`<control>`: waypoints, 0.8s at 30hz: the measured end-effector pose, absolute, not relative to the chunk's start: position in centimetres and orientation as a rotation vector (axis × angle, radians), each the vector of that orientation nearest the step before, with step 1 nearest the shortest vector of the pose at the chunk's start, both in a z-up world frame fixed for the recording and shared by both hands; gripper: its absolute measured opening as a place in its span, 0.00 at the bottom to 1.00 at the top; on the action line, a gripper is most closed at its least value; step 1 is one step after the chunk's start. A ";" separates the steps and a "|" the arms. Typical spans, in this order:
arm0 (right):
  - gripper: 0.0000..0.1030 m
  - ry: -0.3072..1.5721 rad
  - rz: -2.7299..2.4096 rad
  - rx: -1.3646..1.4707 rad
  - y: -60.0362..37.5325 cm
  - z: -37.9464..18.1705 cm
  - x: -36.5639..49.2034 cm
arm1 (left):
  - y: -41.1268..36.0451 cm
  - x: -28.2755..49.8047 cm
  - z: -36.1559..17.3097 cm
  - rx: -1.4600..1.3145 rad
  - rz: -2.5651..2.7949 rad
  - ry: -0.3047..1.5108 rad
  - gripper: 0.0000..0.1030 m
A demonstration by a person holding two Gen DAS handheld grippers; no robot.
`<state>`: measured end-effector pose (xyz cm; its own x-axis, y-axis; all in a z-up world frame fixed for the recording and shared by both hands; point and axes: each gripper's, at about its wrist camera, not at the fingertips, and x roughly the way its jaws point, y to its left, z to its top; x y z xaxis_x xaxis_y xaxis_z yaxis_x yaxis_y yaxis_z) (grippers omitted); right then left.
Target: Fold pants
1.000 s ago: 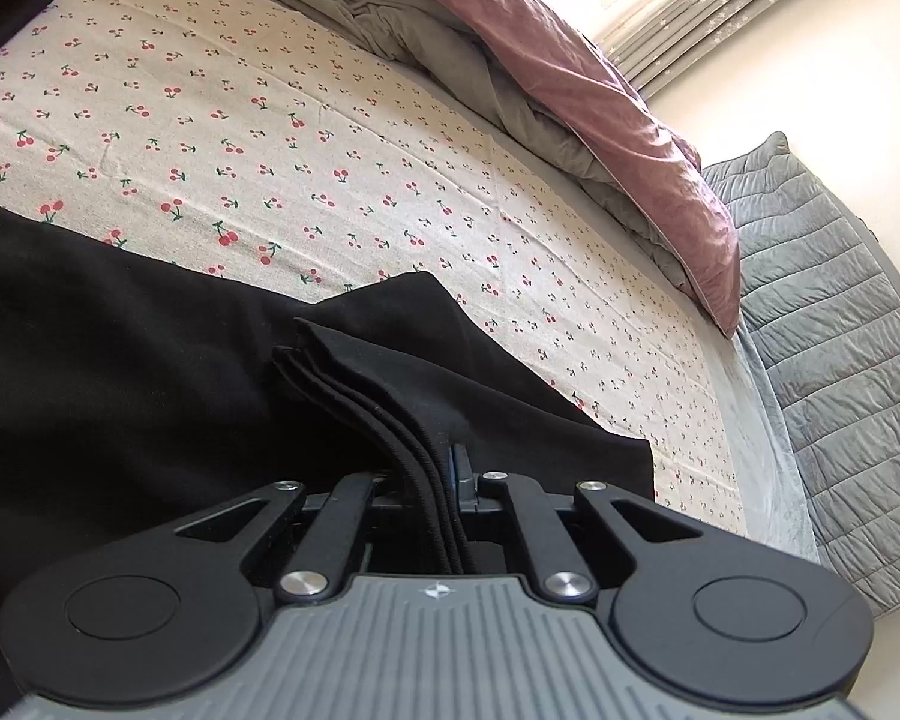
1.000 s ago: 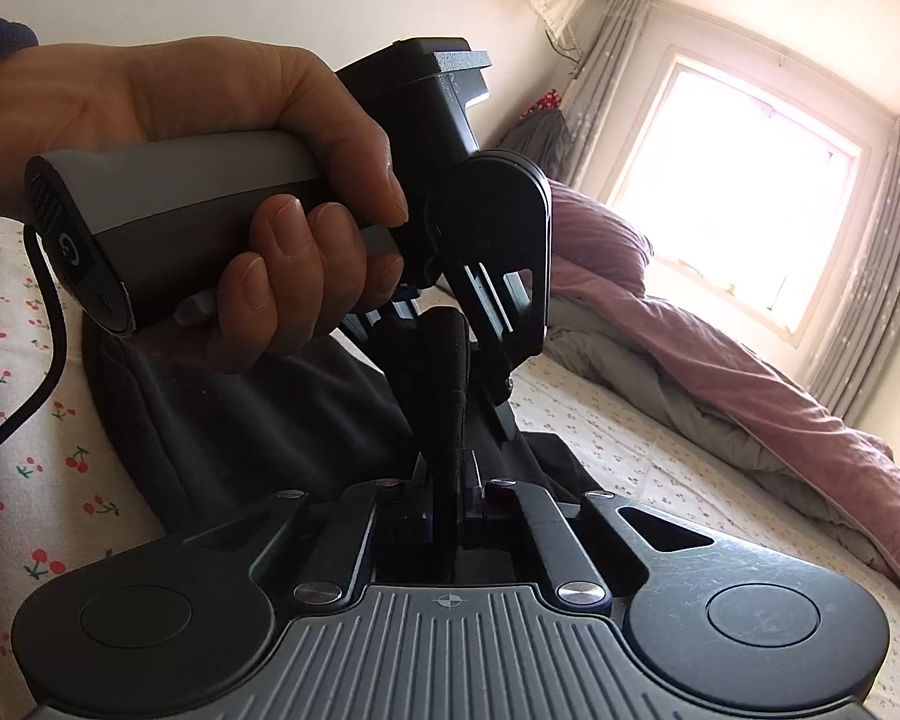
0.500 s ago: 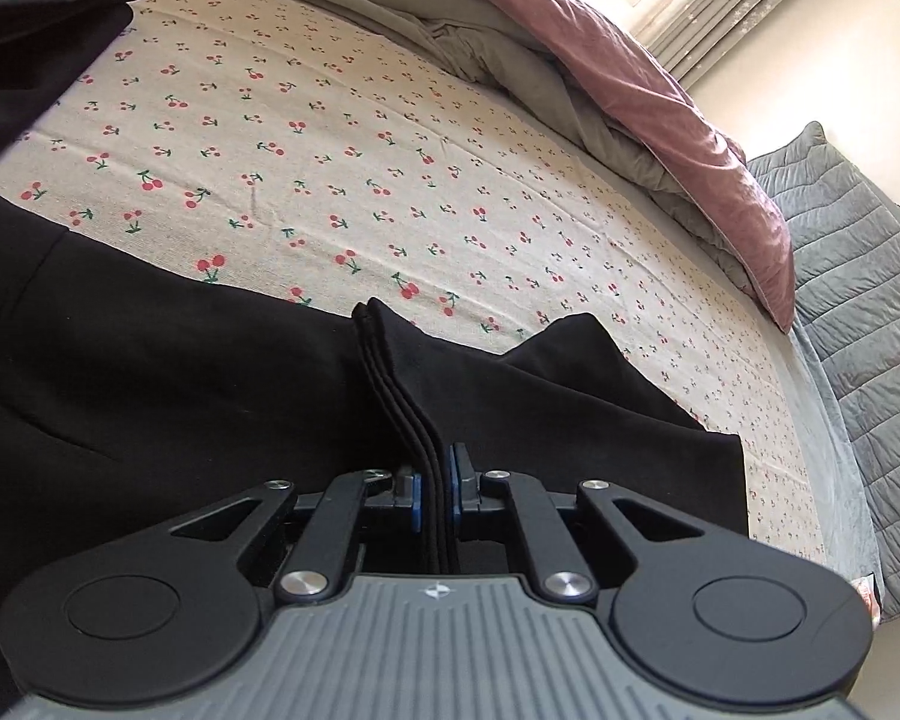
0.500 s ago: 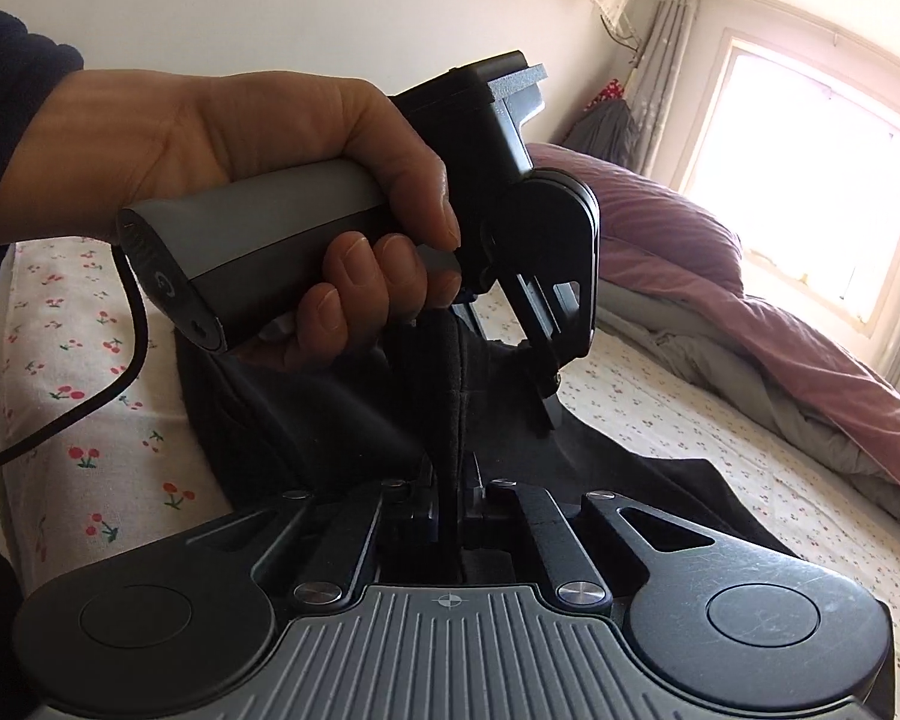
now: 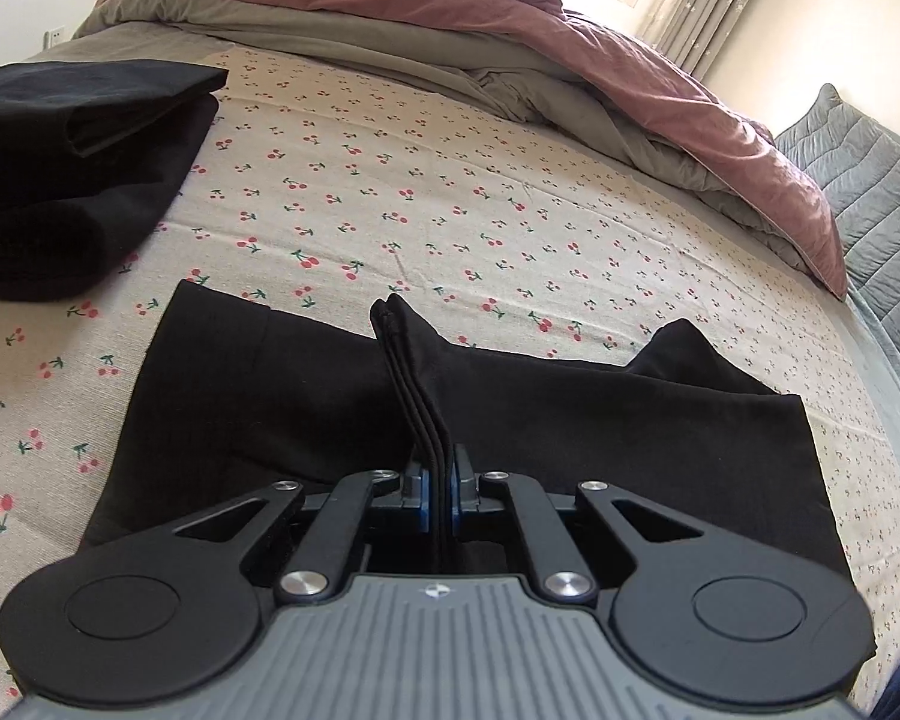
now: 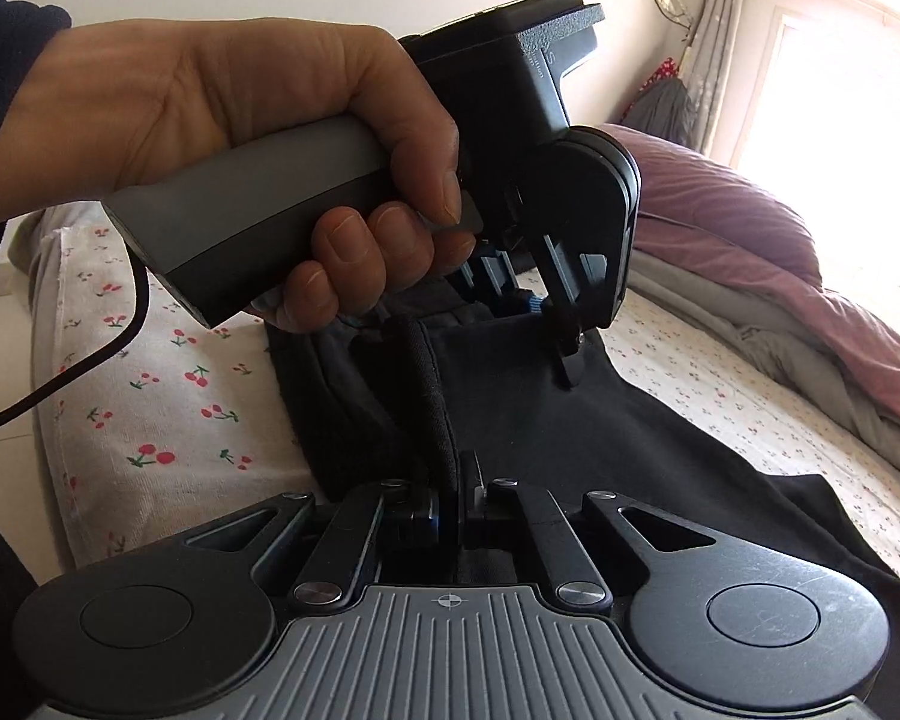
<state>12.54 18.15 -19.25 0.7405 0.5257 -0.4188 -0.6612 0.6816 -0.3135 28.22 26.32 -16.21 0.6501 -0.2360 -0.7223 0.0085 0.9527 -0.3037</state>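
Black pants (image 5: 282, 396) lie spread on the cherry-print bed sheet (image 5: 426, 180), filling the near half of the left wrist view. My left gripper (image 5: 437, 462) is shut on a stack of the pants' folded edges, which stand up in a ridge between its pads. In the right wrist view my right gripper (image 6: 450, 480) is shut on another bunched edge of the pants (image 6: 600, 432). Just ahead of it a hand (image 6: 258, 138) holds the left gripper (image 6: 561, 324), tilted down onto the same cloth.
A folded black garment (image 5: 72, 162) lies on the sheet at the far left. A mauve and grey duvet (image 5: 600, 72) is heaped along the back of the bed. A grey quilted cover (image 5: 870, 192) sits at the right edge. A black cable (image 6: 60, 384) hangs at left.
Both grippers have swung across the bed with the pants' edge and sunk a little. More bare sheet and the folded black garment have come into the left wrist view.
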 end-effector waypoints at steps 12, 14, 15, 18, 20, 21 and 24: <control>0.12 0.390 0.753 -0.423 19.9 -18.9 13.9 | 28.5 28.6 -17.1 -0.213 -0.081 0.873 0.00; 0.16 0.410 0.793 -0.437 19.2 -18.9 13.7 | 28.4 28.7 -17.2 -0.195 -0.078 0.872 0.00; 0.20 0.419 0.818 -0.445 18.7 -18.7 13.5 | 28.3 28.6 -17.0 -0.191 -0.075 0.869 0.00; 0.22 0.446 0.860 -0.431 16.2 -18.0 13.1 | 28.0 28.3 -16.6 -0.155 -0.055 0.855 0.00; 0.23 0.465 0.861 -0.431 13.9 -17.4 12.9 | 27.8 28.3 -16.5 -0.140 -0.046 0.853 0.00; 0.25 0.475 0.847 -0.441 12.7 -17.2 12.9 | 27.8 28.5 -16.8 -0.131 -0.043 0.856 0.00; 0.28 0.513 0.810 -0.473 9.5 -16.3 13.7 | 27.5 28.6 -17.0 -0.106 -0.035 0.854 0.00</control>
<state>13.67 9.52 -16.30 0.5825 0.5538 -0.5950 -0.7743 0.6006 -0.1992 28.62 27.46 -17.00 0.6567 -0.0730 -0.7506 -0.0117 0.9942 -0.1069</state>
